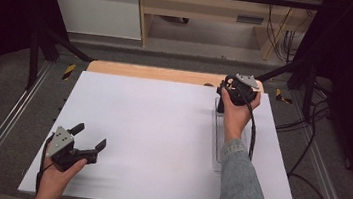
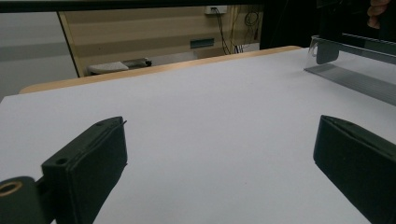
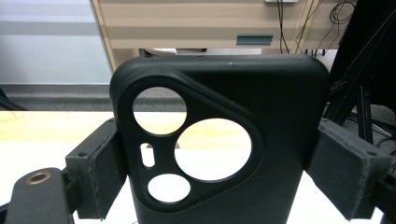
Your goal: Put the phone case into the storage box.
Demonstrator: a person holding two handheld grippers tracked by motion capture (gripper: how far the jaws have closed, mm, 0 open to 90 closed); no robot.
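Note:
A black phone case point(image 3: 224, 84) with a triangular camera cut-out and round holes stands upright between the pads of my right gripper point(image 3: 217, 154), which press on its two sides. From above, that right gripper point(image 1: 226, 96) is at the far right of the white board, holding the case point(image 1: 220, 104) over the far end of a clear plastic tray point(image 1: 217, 139). My left gripper point(image 1: 91, 136) rests low at the near left of the board, its jaws spread wide with nothing between them. The left gripper point(image 2: 219, 154) looks across the bare board toward the clear tray point(image 2: 355, 74).
The white board point(image 1: 161, 123) covers a wooden table point(image 1: 157, 73). Black frame posts point(image 1: 34, 48) stand at the far left and far right corners. Cables point(image 1: 309, 155) trail on the floor at the right. Wooden furniture point(image 1: 199, 11) stands beyond the table.

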